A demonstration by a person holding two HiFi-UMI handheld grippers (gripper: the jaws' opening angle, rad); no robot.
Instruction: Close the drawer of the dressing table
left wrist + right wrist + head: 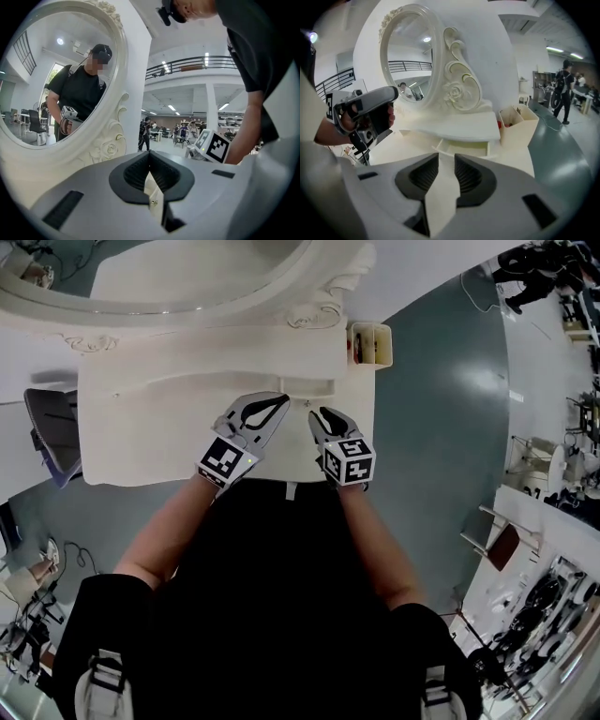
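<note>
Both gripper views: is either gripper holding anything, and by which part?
Nothing is held. The right gripper has its jaws apart, empty, short of the open drawer; the left gripper has its jaws together on nothing.

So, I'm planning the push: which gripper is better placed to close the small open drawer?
Right. The right gripper looks straight at the open drawer, jaws apart and empty. The left gripper faces the mirror, with no drawer in its view.

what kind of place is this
Likely a big open lab or workshop hall, not a home: the white dressing table stands on bare grey-green floor, people and work desks fill the background, and a railed mezzanine runs overhead.
</note>
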